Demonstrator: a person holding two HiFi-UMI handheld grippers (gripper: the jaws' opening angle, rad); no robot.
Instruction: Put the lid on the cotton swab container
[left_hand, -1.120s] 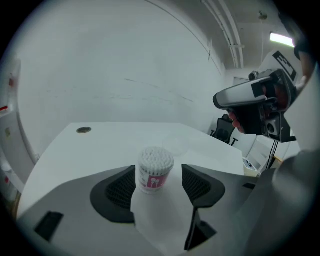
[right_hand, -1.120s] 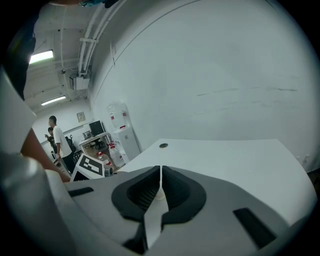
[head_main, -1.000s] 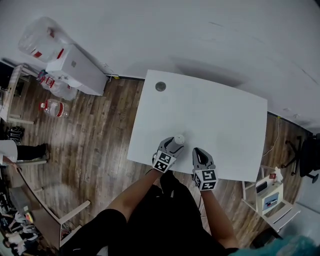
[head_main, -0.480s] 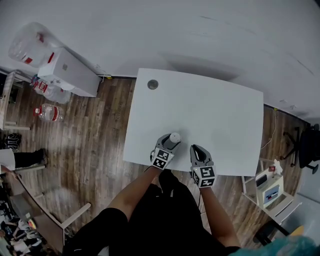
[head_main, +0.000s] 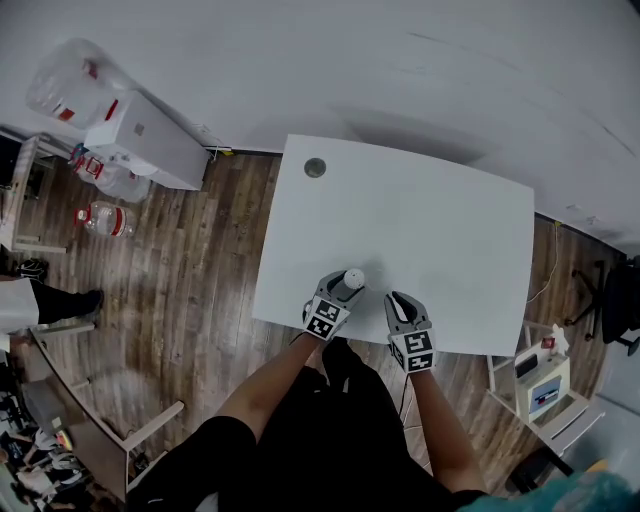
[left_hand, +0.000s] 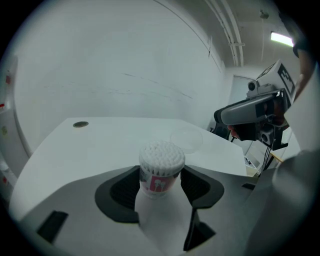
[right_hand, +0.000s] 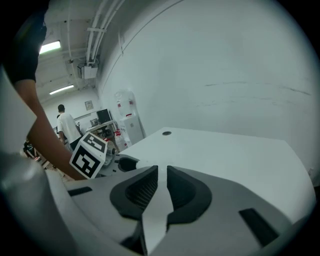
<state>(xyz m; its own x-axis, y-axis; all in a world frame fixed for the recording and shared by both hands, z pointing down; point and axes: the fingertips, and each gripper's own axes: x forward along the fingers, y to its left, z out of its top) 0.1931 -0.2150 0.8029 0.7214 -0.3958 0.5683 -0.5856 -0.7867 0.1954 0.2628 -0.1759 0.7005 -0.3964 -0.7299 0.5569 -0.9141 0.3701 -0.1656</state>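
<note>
Your left gripper is at the near edge of the table in the head view, with the cotton swab container at its tip. Its own view shows the jaws have just been closing on the container and seem to touch both sides. The clear lid lies behind. In its own view, your right gripper is almost closed and empty. You are holding the container steady. Next, open the right one and get the lid.

The left claw has just been closing, and its two dark pads sit against the sides of an upright cotton swab tub with its top open. Beyond it a clear lid lies flat on the table, toward the right edge. A small round cap sits near the far left corner.
</note>
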